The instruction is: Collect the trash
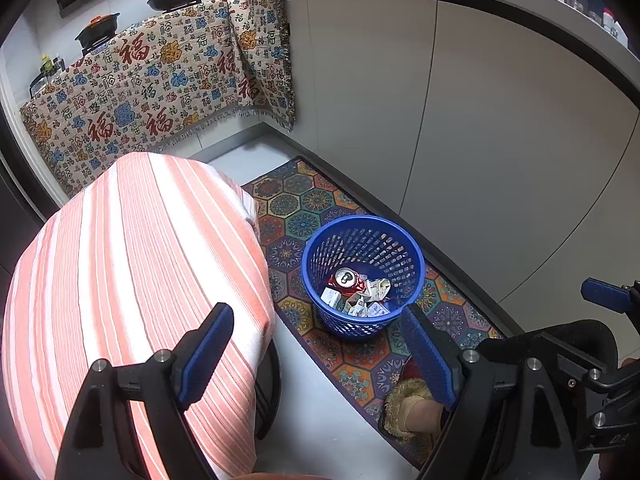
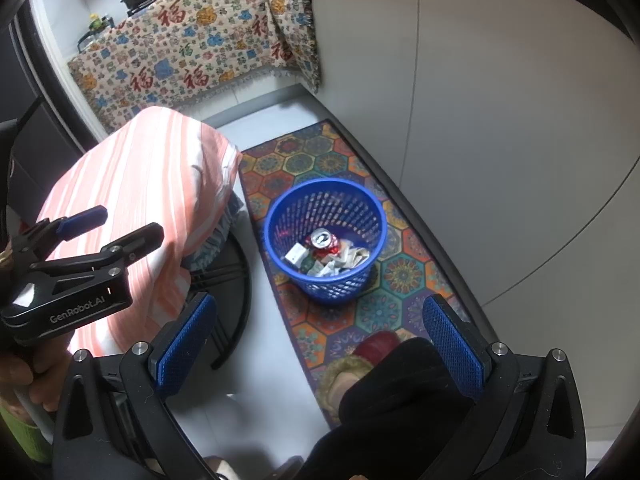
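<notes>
Both blue-padded grippers, left gripper (image 1: 318, 354) and right gripper (image 2: 320, 344), gape wide and empty above the blue perforated plastic bin (image 1: 416, 264) on the patterned rug's (image 1: 356, 364) middle, crushed red can (image 1: 346, 280) and paper scraps (image 1: 370, 300) inside, so collecting looks finished.

The basket (image 1: 362, 276) stands open-topped, clear above. The striped bench (image 1: 132, 280) crowds its left; cabinet doors (image 1: 480, 120) wall the right.

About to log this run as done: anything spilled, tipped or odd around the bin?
Nothing stands out. The blue basket stands upright on the patterned mat, with the can and crumpled paper inside it. No litter shows on the floor.
</notes>
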`<action>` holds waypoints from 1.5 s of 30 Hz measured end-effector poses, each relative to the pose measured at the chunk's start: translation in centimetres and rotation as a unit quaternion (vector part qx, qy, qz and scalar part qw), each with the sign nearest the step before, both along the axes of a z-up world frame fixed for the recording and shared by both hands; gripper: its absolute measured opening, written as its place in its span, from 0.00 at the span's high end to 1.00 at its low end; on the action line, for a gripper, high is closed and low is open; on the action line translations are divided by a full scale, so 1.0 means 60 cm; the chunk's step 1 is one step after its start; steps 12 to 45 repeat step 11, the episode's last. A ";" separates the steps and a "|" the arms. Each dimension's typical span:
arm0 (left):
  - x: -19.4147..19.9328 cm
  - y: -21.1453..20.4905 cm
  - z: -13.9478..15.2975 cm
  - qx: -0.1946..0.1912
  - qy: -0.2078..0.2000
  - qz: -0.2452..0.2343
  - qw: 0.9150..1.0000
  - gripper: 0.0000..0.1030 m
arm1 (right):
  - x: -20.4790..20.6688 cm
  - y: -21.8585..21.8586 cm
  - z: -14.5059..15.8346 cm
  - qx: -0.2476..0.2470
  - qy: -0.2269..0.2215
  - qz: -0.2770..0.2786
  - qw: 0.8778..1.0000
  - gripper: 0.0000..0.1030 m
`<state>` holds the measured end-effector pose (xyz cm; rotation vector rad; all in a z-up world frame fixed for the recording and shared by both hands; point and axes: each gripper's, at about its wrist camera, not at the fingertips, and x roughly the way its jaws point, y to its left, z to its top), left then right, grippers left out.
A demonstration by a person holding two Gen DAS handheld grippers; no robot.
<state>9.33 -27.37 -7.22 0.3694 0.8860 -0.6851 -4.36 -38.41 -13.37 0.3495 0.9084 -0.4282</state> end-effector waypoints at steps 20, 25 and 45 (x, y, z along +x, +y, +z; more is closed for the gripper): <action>-0.003 0.003 0.000 -0.008 0.001 -0.001 1.000 0.16 | -0.003 -0.004 -0.004 0.003 0.005 -0.008 1.000 0.00; -0.003 0.003 0.000 -0.008 0.001 -0.001 1.000 0.16 | -0.003 -0.004 -0.004 0.003 0.005 -0.008 1.000 0.00; -0.003 0.003 0.000 -0.008 0.001 -0.001 1.000 0.16 | -0.003 -0.004 -0.004 0.003 0.005 -0.008 1.000 0.00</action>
